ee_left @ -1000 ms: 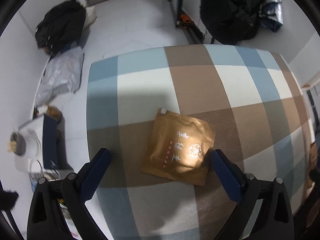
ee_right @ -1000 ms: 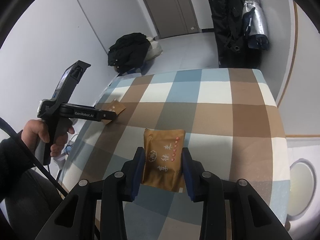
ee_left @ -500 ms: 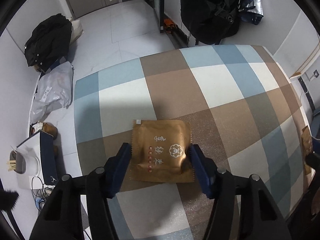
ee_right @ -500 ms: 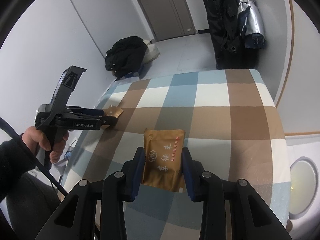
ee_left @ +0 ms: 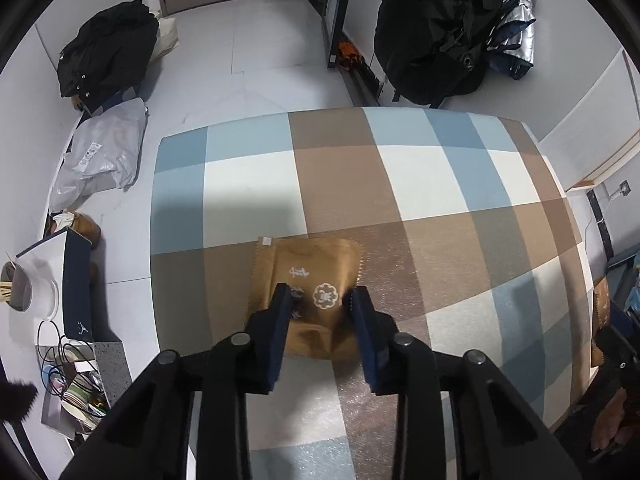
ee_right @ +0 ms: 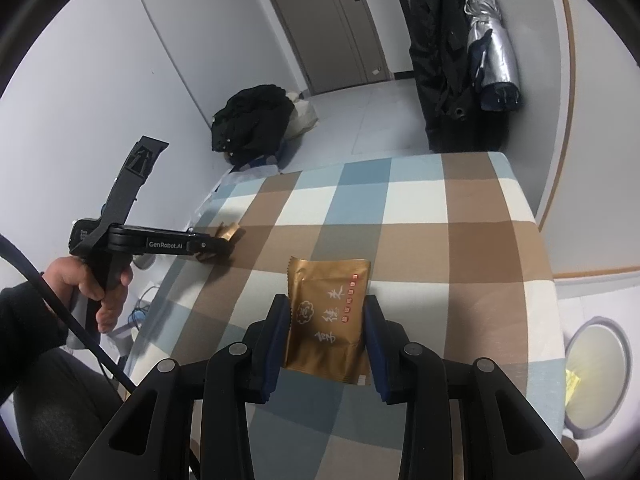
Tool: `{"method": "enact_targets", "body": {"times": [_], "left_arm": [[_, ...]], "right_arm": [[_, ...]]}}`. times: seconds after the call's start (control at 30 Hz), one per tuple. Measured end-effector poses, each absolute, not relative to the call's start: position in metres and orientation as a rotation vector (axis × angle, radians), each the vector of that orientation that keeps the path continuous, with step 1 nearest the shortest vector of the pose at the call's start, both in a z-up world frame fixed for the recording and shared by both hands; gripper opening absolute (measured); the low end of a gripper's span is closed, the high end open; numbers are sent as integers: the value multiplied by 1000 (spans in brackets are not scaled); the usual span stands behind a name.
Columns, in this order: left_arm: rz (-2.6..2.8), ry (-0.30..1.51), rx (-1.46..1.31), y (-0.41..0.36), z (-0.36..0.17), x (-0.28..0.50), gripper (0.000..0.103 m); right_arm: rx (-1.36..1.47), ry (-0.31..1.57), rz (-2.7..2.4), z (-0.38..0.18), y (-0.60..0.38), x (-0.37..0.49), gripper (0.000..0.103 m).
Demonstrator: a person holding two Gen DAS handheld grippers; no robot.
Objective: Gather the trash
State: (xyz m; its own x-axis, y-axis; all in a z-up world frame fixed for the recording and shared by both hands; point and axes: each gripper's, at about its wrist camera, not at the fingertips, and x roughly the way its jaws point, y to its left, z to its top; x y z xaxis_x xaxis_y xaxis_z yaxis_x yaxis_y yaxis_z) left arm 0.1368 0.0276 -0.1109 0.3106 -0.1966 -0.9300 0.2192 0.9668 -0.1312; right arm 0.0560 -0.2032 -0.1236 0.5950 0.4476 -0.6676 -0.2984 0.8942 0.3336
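Left hand-held gripper [ee_left: 320, 300]: its jaws have just been closing and now pinch a brown snack packet [ee_left: 308, 280] between the blue pads; the packet bulges and wrinkles between them.
Left packet, place: it lies on the checked cloth of the bench [ee_left: 440, 200], near the left edge of the bench, with its far part still flat on the cloth.
Right hand-held gripper [ee_right: 326, 320]: clenched on a second brown packet [ee_right: 328, 312]; both pads touch the sides of this packet.
Right packet, place: in the near middle part of the bench, its far edge pointing away from the camera; I cannot tell if it is lifted or resting.
Person: a hand [ee_right: 92, 288] in a dark sleeve holds the handle of the left tool, at the left of the right wrist view.
Floor: a black coat [ee_left: 104, 52] and a grey plastic bag [ee_left: 104, 152] lie left of the bench.
Far wall: dark clothes and a folded silver umbrella [ee_right: 488, 36] hang there.
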Motion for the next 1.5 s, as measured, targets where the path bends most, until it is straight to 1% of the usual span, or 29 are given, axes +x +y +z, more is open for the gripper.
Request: {"method": "enact_targets", "body": {"times": [0.03,0.07,0.23,0.37,0.43,0.47,0.5,0.53,0.57,0.77,0.87,0.93,1.07,1.13,1.17,1.2,1.27,1.37,1.43,1.47,1.5], "left_arm": [[-277,1228,13,27,-111,136,16],[-278,1240,9,26,-111,135,1],[-272,1253,-10,29,-113,130,1],[-294,1212,-23,31,-97,125,1],[-276,1218,-22,34,-93,127,7],[-252,1221,-10,36,-93,127,20],[-237,1219,7,38,-94,129,36],[-225,1216,21,37,-96,129,44],[-205,1214,43,37,-99,130,53],[-204,1261,136,25,-120,140,56],[-214,1254,147,25,-124,144,65],[-235,1253,135,30,-124,145,65],[-265,1220,159,34,-124,143,64],[-283,1205,166,34,-122,141,55],[-285,1201,162,36,-121,141,46],[-284,1201,152,39,-120,142,41],[-290,1208,113,47,-119,145,37],[-299,1218,83,48,-119,148,35],[-288,1226,75,48,-118,149,32],[-288,1231,63,49,-118,150,27],[-290,1237,42,50,-117,151,19]], "right_arm": [[196,823,436,-123,-204,55,35],[196,820,436,-122,-204,53,35],[184,802,436,-118,-204,46,35],[179,791,436,-116,-205,42,35],[180,786,435,-116,-205,41,35],[181,788,434,-116,-205,40,35],[184,792,433,-117,-205,41,35],[187,798,435,-118,-204,41,35],[187,801,436,-119,-203,41,35],[173,796,440,-119,-201,44,36],[178,808,434,-122,-202,46,36],[180,816,433,-124,-201,48,36],[180,821,430,-126,-200,50,36],[183,823,429,-127,-200,51,36],[185,825,428,-128,-200,52,36],[187,828,428,-128,-200,52,36],[193,834,430,-130,-199,53,36],[191,837,431,-131,-198,52,36],[188,836,430,-131,-197,51,36],[186,836,429,-131,-197,51,36],[186,836,428,-131,-197,51,36]]}}
